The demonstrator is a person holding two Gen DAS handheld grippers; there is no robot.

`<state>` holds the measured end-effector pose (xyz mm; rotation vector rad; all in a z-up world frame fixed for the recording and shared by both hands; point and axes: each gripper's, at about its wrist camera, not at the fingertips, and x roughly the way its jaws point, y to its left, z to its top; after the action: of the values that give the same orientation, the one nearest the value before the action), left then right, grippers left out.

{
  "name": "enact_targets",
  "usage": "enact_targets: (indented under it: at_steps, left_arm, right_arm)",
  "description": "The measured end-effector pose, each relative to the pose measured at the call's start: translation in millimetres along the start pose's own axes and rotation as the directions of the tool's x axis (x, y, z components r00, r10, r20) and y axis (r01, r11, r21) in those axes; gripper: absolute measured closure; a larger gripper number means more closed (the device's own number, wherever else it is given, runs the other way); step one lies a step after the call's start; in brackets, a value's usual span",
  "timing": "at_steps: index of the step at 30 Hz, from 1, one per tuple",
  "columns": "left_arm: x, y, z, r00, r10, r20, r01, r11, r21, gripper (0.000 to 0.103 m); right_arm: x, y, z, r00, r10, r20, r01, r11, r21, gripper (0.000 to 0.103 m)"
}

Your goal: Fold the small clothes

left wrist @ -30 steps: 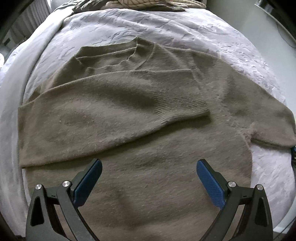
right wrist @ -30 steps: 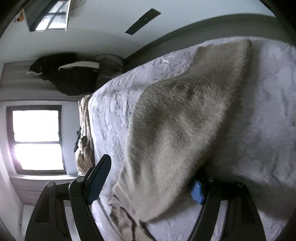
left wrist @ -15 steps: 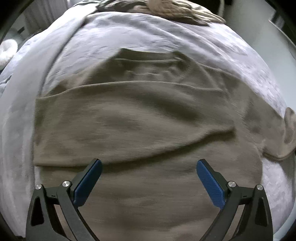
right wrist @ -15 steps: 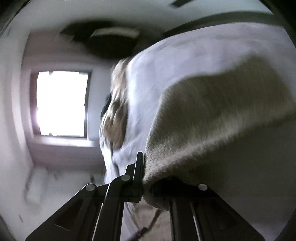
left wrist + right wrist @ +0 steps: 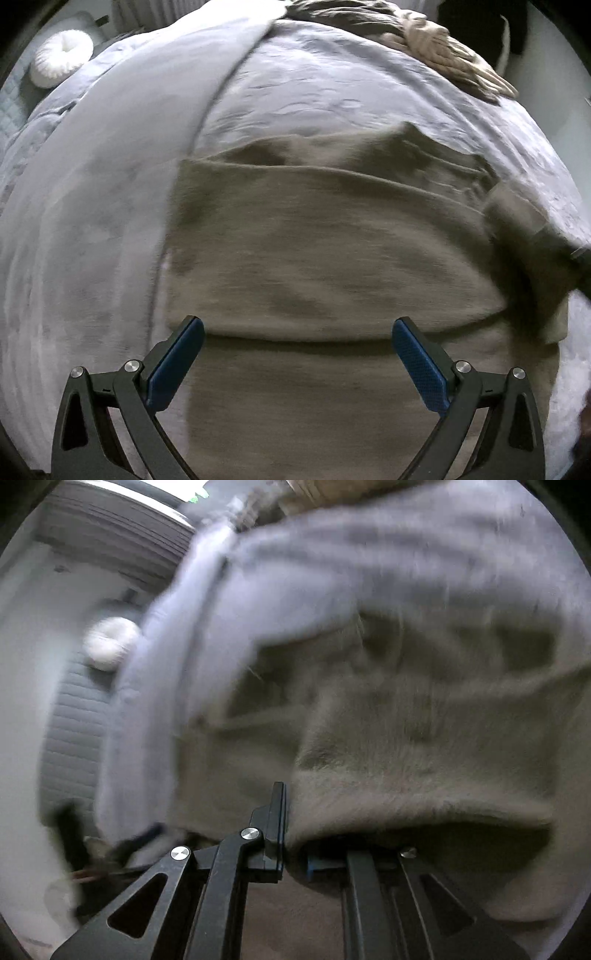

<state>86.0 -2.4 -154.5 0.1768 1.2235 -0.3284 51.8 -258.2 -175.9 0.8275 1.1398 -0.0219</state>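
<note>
Olive-brown knit sweater (image 5: 332,258) lies spread on pale grey bedspread (image 5: 110,221), one sleeve folded across chest.

Right tongs (image 5: 291,834) nearly closed, pinching edge of sweater (image 5: 406,768) between pads – jaws easing slightly open, fabric bunched over them.

Left tongs (image 5: 297,365) wide open, empty, above near part of sweater.

Clothes pile (image 5: 424,40) at far right – white round cushion (image 5: 61,57) beyond bed, far left.

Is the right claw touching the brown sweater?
Touching. In the right wrist view, the right claw is pinched on the sweater: the knit sleeve bunches between its fingers and drapes over them.
</note>
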Motion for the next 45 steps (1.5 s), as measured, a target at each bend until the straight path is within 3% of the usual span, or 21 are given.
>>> enact_targets:
  at_steps: [1, 4, 5, 10, 11, 12, 13, 16, 19, 22, 24, 26, 30, 32, 35, 39, 42, 44, 45]
  left_arm:
    - [0, 5, 0, 1.0, 0.001, -0.002, -0.001, 1.0, -0.007, 0.001]
    - [3, 19, -2, 1.0, -0.006, -0.007, 0.006, 1.0, -0.02, 0.001]
    - [4, 23, -2, 1.0, -0.008, -0.008, 0.008, 1.0, -0.021, 0.001]
    - [4, 37, -6, 1.0, -0.028, -0.009, 0.027, 0.999, -0.038, 0.001]
    - [3, 41, -6, 0.999, -0.034, -0.007, 0.034, 0.998, -0.046, 0.001]
    - [1, 44, -6, 0.999, -0.041, -0.003, 0.041, 0.998, -0.054, 0.001]
    - [0, 48, -6, 0.999, -0.048, 0.002, 0.048, 0.997, -0.06, 0.001]
    - [-6, 59, -4, 0.998, -0.065, 0.02, 0.066, 0.995, -0.073, 0.001]
    - [-10, 69, -2, 0.996, -0.077, 0.035, 0.08, 0.993, -0.089, 0.001]
    - [-10, 76, 0, 0.996, -0.083, 0.037, 0.086, 0.99, -0.107, 0.001]
    - [-9, 81, 0, 0.995, -0.089, 0.033, 0.093, 0.988, -0.121, 0.001]
    - [-7, 82, 0, 0.995, -0.1, 0.029, 0.103, 0.986, -0.13, 0.001]
    - [-6, 77, 0, 0.989, -0.146, 0.023, 0.148, 0.982, -0.12, 0.001]
    - [-2, 69, 2, 0.983, -0.183, 0.013, 0.183, 0.977, -0.11, 0.001]
    - [8, 56, 9, 0.971, -0.24, -0.008, 0.237, 0.965, -0.111, 0.001]
    - [23, 36, 20, 0.952, -0.305, -0.036, 0.299, 0.947, -0.115, 0.001]
    - [33, 19, 30, 0.942, -0.333, -0.047, 0.327, 0.939, -0.101, 0.001]
    - [40, 9, 37, 0.943, -0.328, -0.056, 0.323, 0.942, -0.087, 0.014]
    - [43, 7, 39, 0.942, -0.33, -0.067, 0.324, 0.942, -0.084, 0.032]
  right_arm:
    - [2, -4, -9, 1.0, 0.01, -0.004, -0.01, 0.999, 0.034, 0.086]
    - [-7, -15, -19, 0.992, 0.115, 0.043, -0.12, 0.983, 0.136, 0.039]
    - [-16, -18, -22, 0.99, 0.117, 0.075, -0.128, 0.978, 0.164, 0.036]
    - [-42, -42, -15, 0.978, 0.05, 0.205, -0.114, 0.943, 0.313, 0.04]
    - [-45, -42, -13, 0.975, 0.03, 0.22, -0.102, 0.94, 0.325, 0.067]
    - [-46, -38, -8, 0.974, -0.003, 0.225, -0.07, 0.946, 0.315, 0.086]
    - [-46, -29, -2, 0.974, -0.025, 0.225, -0.04, 0.96, 0.277, 0.096]
    - [-41, 18, 6, 0.976, -0.064, 0.21, 0.057, 0.998, 0.039, 0.096]
    - [-11, 75, 3, 0.988, -0.076, 0.133, 0.101, 0.975, -0.198, 0.096]
    - [27, 104, -11, 0.988, -0.154, 0.03, 0.156, 0.931, -0.331, 0.092]
    - [42, 111, -20, 0.981, -0.194, -0.027, 0.171, 0.915, -0.367, 0.081]
    - [40, 106, -30, 0.984, -0.174, -0.043, 0.148, 0.923, -0.355, 0.044]
    - [8, 73, -48, 0.991, -0.124, -0.048, 0.108, 0.962, -0.25, 0.04]
    - [-17, 32, -57, 0.995, -0.094, -0.041, 0.089, 0.989, -0.114, 0.04]
    - [-50, -22, -72, 0.998, -0.056, 0.005, 0.055, 0.993, 0.106, 0.04]
    - [-89, -95, -90, 0.992, -0.006, 0.125, -0.042, 0.924, 0.379, 0.04]
    - [-101, -131, -90, 0.976, 0.036, 0.215, -0.138, 0.865, 0.483, 0.04]
    - [-102, -142, -85, 0.966, 0.044, 0.256, -0.174, 0.841, 0.512, 0.04]
    - [-103, -145, -81, 0.964, 0.038, 0.263, -0.174, 0.839, 0.515, 0.041]
